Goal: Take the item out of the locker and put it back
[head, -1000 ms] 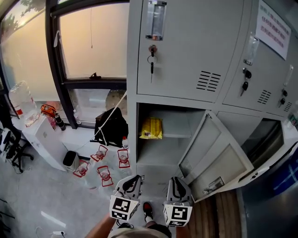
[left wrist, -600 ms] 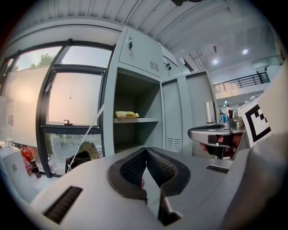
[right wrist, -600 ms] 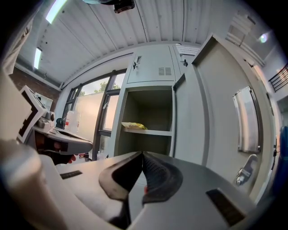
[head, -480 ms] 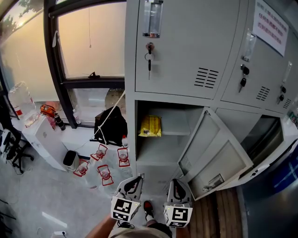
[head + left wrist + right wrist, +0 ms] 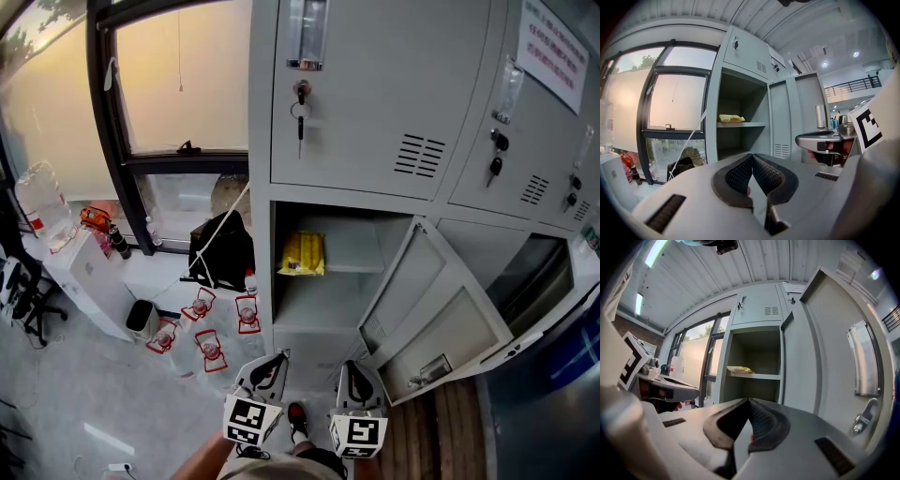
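From the head view, an open locker [image 5: 319,281] stood before the person, its door [image 5: 427,319] swung out to the right. A yellow packet [image 5: 303,254] lay at the left end of the shelf [image 5: 361,261] inside. The left hand-held gripper [image 5: 273,361] and the right hand-held gripper [image 5: 354,367] were held low and side by side in front of the compartment, well apart from the packet.

In the left gripper view, the left hand-held gripper's pads were pressed together at the tips with nothing between them. The packet [image 5: 730,118] sat on the shelf straight ahead and above.

In the right gripper view, the right hand-held gripper's jaws were likewise closed on nothing. The packet [image 5: 739,369] showed on the shelf past the door's edge.

As far as the pictures showed, only the opening of the door was done. Taking the packet out and putting it back both appeared to remain, and a gripper would have to spread its jaws and reach up to the shelf first.
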A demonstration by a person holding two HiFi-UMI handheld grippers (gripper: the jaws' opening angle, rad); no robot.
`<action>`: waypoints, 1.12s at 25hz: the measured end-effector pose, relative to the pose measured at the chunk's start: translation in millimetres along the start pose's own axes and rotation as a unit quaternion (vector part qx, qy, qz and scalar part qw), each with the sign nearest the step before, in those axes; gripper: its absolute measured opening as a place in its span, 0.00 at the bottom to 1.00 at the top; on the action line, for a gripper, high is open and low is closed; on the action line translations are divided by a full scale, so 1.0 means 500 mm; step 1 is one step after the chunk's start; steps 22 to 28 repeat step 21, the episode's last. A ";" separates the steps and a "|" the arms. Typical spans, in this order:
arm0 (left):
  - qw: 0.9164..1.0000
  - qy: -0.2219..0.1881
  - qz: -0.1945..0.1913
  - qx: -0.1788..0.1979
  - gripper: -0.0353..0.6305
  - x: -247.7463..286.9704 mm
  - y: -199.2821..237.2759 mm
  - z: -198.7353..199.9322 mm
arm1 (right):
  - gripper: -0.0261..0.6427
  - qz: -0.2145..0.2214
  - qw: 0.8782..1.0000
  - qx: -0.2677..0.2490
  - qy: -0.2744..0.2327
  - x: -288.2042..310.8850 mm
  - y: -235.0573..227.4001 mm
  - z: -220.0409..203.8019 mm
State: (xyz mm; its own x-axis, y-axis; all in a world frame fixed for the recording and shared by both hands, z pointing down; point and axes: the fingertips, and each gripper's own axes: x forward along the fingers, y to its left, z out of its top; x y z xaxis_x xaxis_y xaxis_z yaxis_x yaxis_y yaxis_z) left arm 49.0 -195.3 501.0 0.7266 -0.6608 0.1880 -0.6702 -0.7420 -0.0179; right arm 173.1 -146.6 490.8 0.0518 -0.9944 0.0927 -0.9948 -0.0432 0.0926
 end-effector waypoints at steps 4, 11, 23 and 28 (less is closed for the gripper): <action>1.000 0.002 0.000 -0.001 0.09 0.005 -0.001 0.001 | 0.07 0.000 1.000 0.001 0.001 0.003 -0.004 -0.003; 1.000 0.002 0.000 -0.002 0.09 0.013 -0.002 0.001 | 0.07 0.000 1.000 -0.001 0.003 0.006 -0.009 -0.007; 1.000 0.003 -0.002 -0.001 0.09 0.018 -0.008 0.000 | 0.07 -0.002 1.000 -0.002 0.006 0.004 -0.016 -0.011; 1.000 0.003 -0.002 -0.001 0.09 0.018 -0.008 0.000 | 0.07 -0.002 1.000 -0.002 0.006 0.004 -0.016 -0.011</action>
